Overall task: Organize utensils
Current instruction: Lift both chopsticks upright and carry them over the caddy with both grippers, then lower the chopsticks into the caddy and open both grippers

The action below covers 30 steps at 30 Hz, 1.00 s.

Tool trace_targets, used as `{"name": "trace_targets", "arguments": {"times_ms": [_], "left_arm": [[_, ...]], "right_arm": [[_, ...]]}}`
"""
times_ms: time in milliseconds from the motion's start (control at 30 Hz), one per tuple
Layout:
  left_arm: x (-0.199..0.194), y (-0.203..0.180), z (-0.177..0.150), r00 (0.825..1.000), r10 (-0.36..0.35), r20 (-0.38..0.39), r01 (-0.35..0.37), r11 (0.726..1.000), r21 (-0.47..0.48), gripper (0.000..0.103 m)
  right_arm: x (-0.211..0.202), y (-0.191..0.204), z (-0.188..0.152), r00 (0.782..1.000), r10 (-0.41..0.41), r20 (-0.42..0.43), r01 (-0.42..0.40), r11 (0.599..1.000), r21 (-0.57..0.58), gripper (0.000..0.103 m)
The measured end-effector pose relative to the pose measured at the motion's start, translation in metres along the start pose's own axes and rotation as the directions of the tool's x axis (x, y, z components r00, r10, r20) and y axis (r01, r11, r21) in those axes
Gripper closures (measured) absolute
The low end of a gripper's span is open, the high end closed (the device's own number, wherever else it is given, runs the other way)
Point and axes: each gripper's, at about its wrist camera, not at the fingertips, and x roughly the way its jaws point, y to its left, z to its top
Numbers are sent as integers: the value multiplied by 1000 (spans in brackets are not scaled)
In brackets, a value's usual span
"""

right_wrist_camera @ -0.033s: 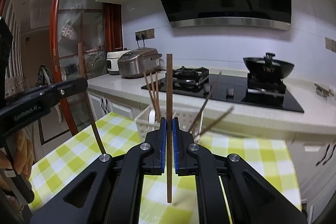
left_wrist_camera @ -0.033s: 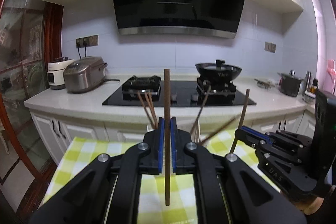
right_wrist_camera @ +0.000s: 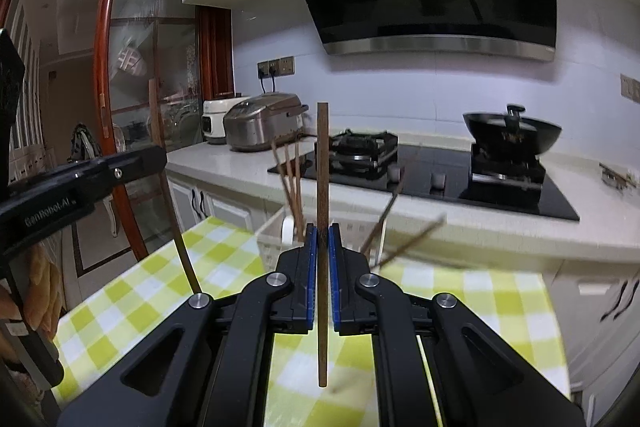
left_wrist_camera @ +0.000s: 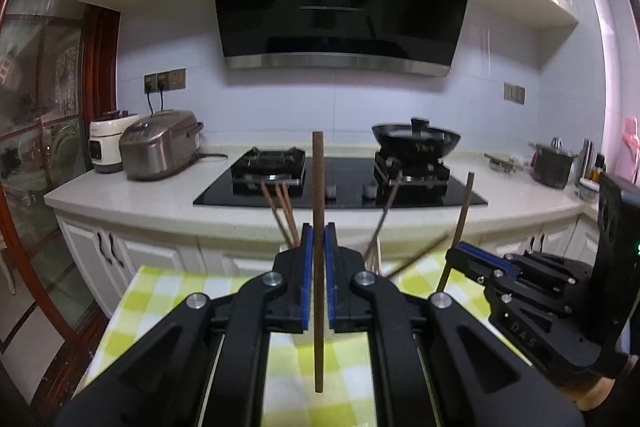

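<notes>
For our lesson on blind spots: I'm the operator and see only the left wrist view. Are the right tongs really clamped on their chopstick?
Observer: Yes. The right wrist view shows the right tongs shut on an upright chopstick.
Operator: What holds the leaning chopsticks ahead of me?
Observer: A white basket, standing on the checked tablecloth at its far edge.
</notes>
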Motion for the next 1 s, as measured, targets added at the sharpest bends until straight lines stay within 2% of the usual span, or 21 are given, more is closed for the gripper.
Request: {"name": "trace_targets", "arguments": {"times_ms": [267, 367, 500, 633, 900, 1000], "left_arm": [[30, 8, 84, 997, 17, 70, -15, 1000, -25, 97], [47, 5, 102, 995, 27, 95, -25, 999, -23, 97], [74, 2, 111, 995, 33, 95, -29, 999, -35, 97], [106, 4, 100, 999, 27, 45, -25, 999, -47, 97], [155, 27, 47, 996, 11, -91, -18, 996, -83, 97], [160, 31, 34, 993, 28, -115, -35, 997, -62, 90]], "right_arm": [[28, -9, 78, 997, -28, 66, 28, 1000, 8, 97], [46, -13, 91, 997, -44, 66, 43, 999, 19, 97], [77, -16, 92, 998, -60, 28, 59, 998, 21, 97], [107, -21, 81, 998, -45, -39, 46, 998, 32, 97], [148, -30, 45, 986, -35, -161, 45, 997, 55, 96], [152, -32, 39, 984, -36, -173, 48, 997, 66, 93]]}}
